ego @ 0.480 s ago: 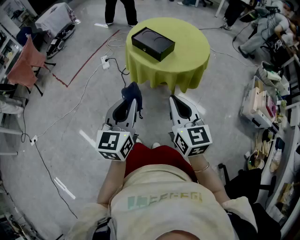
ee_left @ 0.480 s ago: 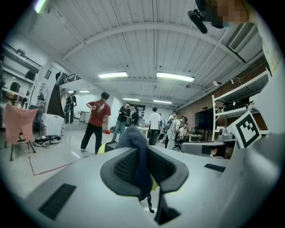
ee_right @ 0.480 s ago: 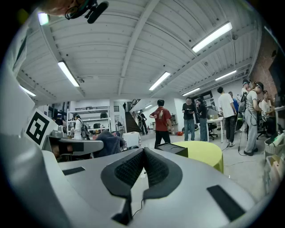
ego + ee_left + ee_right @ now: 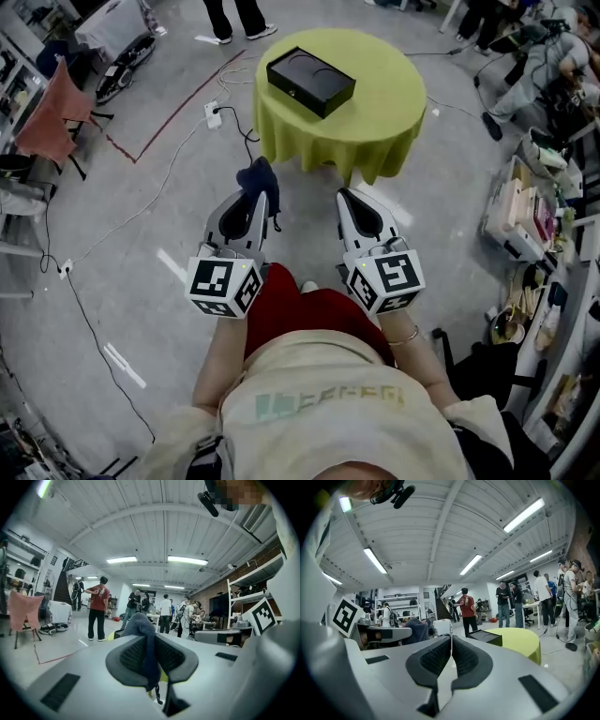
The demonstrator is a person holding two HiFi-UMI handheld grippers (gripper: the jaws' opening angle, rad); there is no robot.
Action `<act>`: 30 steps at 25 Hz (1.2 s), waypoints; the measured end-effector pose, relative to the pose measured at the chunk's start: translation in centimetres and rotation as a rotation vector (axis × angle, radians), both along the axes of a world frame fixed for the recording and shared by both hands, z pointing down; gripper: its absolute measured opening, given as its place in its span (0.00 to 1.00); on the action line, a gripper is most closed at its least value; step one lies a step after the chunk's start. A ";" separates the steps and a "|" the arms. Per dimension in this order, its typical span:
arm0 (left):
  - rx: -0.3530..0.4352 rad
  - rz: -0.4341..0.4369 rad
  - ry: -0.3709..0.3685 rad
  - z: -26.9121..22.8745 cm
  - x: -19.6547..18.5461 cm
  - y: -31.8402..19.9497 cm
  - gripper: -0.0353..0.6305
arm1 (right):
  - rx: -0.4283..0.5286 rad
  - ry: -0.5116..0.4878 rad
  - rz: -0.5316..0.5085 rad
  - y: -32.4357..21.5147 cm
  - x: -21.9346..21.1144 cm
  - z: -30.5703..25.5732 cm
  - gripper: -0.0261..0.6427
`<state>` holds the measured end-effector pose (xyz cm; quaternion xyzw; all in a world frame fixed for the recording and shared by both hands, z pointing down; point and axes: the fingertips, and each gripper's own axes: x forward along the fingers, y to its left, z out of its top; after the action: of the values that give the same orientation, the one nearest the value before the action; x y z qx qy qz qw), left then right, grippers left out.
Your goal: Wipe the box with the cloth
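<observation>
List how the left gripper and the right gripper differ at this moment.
The left gripper is shut on the dark blue cloth; the right gripper is shut on nothing. Cloth bunches beyond the left gripper's jaws; the right gripper's jaws meet bare. Both point toward the black box on the yellow table, short of it.

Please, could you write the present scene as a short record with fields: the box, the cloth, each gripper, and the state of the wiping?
box: black box, lying on the round table with a yellow-green cover
cloth: dark blue cloth, pinched between the left gripper's jaws
left gripper: shut on the cloth, over the floor, short of the table
right gripper: jaws together, nothing between them, beside the left gripper
wiping: not yet begun; the cloth is apart from the box
</observation>
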<state>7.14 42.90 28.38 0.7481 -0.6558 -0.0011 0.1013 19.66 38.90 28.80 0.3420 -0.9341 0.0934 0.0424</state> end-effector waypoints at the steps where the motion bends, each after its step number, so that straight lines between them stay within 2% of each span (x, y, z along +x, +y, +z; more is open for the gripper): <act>1: 0.001 -0.002 0.001 0.0 -0.2 -0.3 0.15 | -0.002 -0.003 0.002 -0.3 -0.1 0.0 0.09; 9: 0.011 0.016 0.001 0.6 -2.5 -5.9 0.15 | -0.020 -0.012 0.033 -5.4 -1.8 0.7 0.10; 13: 0.003 0.032 0.035 1.2 -5.3 -10.7 0.15 | -0.042 0.005 0.060 -9.8 -4.3 1.6 0.10; 19: -0.024 0.080 0.071 2.7 -11.6 -18.6 0.15 | -0.089 0.026 0.096 -17.7 -11.2 3.4 0.10; 24: -0.048 0.136 0.063 4.2 -17.0 -24.2 0.15 | -0.107 0.047 0.136 -23.3 -17.0 4.7 0.09; 30: -0.059 0.209 0.061 4.2 -21.8 -30.7 0.15 | -0.118 0.046 0.225 -29.4 -21.6 4.4 0.10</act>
<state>-14.69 12.24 32.59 0.8087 -0.5706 0.0059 0.1430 -1.92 9.51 33.18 0.4434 -0.8816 0.1442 0.0732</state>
